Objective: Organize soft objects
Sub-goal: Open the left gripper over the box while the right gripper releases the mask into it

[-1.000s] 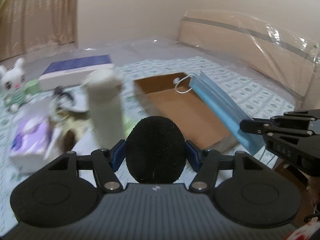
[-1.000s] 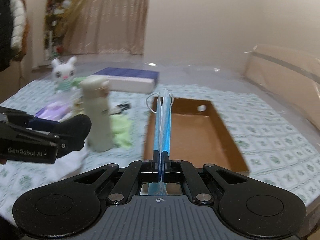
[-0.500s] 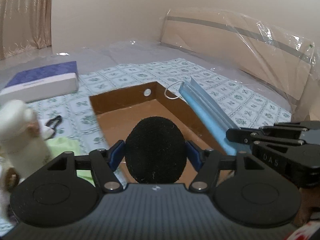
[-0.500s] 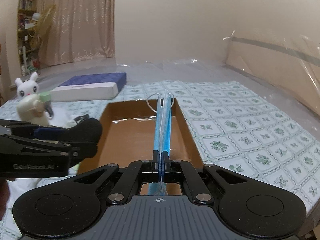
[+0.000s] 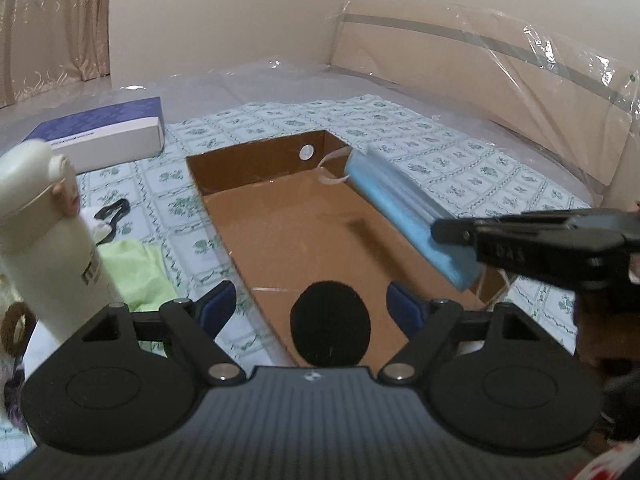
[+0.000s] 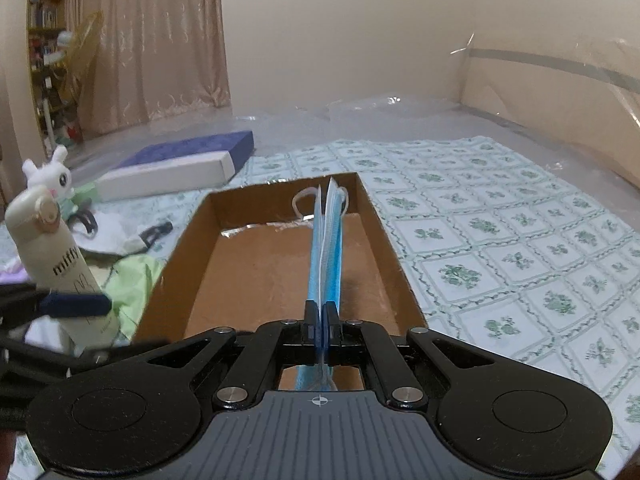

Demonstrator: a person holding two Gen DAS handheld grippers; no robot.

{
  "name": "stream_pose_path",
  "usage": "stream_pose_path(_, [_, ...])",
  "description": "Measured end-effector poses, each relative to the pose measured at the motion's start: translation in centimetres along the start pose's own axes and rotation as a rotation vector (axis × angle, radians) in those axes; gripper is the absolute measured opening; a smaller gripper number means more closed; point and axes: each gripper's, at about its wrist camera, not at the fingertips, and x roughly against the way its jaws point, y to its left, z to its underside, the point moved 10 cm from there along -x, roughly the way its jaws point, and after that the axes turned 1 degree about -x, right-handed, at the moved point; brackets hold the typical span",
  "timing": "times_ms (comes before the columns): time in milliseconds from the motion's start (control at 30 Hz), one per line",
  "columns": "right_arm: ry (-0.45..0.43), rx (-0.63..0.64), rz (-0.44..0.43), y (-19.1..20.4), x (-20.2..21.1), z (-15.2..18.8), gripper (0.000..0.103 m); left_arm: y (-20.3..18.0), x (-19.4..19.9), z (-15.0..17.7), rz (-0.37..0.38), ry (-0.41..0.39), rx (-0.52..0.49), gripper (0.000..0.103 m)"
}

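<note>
Right tongs (image 6: 322,316) are clamped on a folded blue face mask (image 6: 326,256), held edge-up, running lengthwise over the open cardboard box (image 6: 192,240); its white ear loops (image 6: 304,204) hang near the box's far wall. From the left wrist view the same mask (image 5: 400,208) sits along the right side of the box (image 5: 304,236), slanting down towards the near corner, with the right tongs (image 5: 448,232) coming in from the right edge. Left tongs (image 5: 310,308) are apart, and their jaws have just been opening; the black round pad (image 5: 330,322) that was pinched between the blue fingers (image 5: 218,304) a second ago now lies loose on the box floor between them, not touched on either side. Both views have swung since then: a second ago the left one was over the clutter, now it is over the box. The cream bottle (image 5: 44,236) has gone from mid-frame to the left edge, upright on the bed. A green cloth (image 5: 136,268) lies just beside it, between bottle and box. The blue-and-white flat box (image 5: 100,136) is further back on the patterned sheet (image 6: 500,248). The rabbit toy (image 6: 50,174) shows only in the right wrist view, behind the bottle (image 6: 52,264). The box holds the pad; whether the mask touches the box floor I cannot tell.
</note>
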Motion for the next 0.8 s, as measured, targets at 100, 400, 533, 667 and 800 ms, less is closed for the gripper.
stream_pose_path(100, [-0.010, -0.031, -0.020, -0.2, -0.3, -0.3, 0.027, 0.6, 0.8, 0.6, -0.011, 0.001, 0.006, 0.080])
stream_pose_path(400, [-0.029, -0.023, -0.014, 1.1, 2.3, 0.5, 0.055, 3.0, 5.3, 2.1, -0.067, -0.018, 0.035, 0.080])
stream_pose_path(533, [-0.017, -0.028, -0.036, 3.0, 4.0, 1.7, 0.055, 4.3, 7.8, 3.3, -0.100, -0.019, 0.047, 0.080])
stream_pose_path(667, [0.005, -0.035, -0.070, 5.4, 5.7, 3.4, 0.055, 6.1, 10.3, 5.2, -0.146, -0.010, 0.064, 0.080])
stream_pose_path(800, [0.032, -0.035, -0.109, 8.1, 7.0, 5.1, 0.056, 8.4, 13.0, 7.2, -0.199, 0.002, 0.091, 0.080])
